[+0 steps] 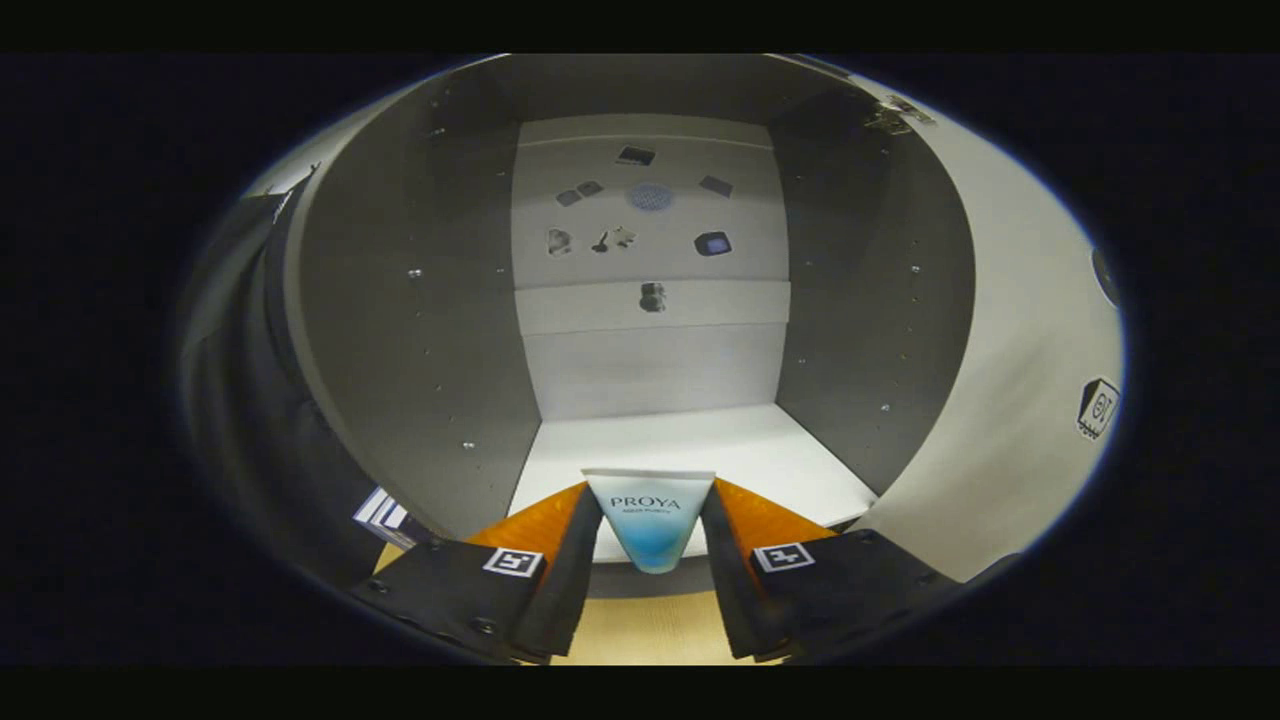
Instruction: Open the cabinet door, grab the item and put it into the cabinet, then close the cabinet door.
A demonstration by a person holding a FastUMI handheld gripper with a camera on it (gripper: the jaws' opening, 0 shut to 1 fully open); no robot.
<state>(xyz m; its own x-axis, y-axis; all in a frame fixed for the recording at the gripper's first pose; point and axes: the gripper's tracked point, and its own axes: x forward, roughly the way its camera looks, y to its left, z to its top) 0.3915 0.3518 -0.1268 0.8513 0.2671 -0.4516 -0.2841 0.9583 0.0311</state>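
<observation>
A white and blue tube (649, 520) stands upright between my two fingers, and both press on its sides; my gripper (650, 512) is shut on it. The tube hangs just above the front edge of the cabinet floor (760, 455). Ahead lies the open cabinet (420, 330), with grey side walls, a white floor and a pale back wall bearing several small dark marks. The cabinet door (1010, 400) is swung open to the right of my fingers, its white inner face toward me.
A hinge (900, 112) sits at the top of the right wall where the door hangs. Below my fingers runs a tan tabletop (650, 625). A dark cloth wall (240, 400) stands left of the cabinet, with a small striped card (385, 517) at its foot.
</observation>
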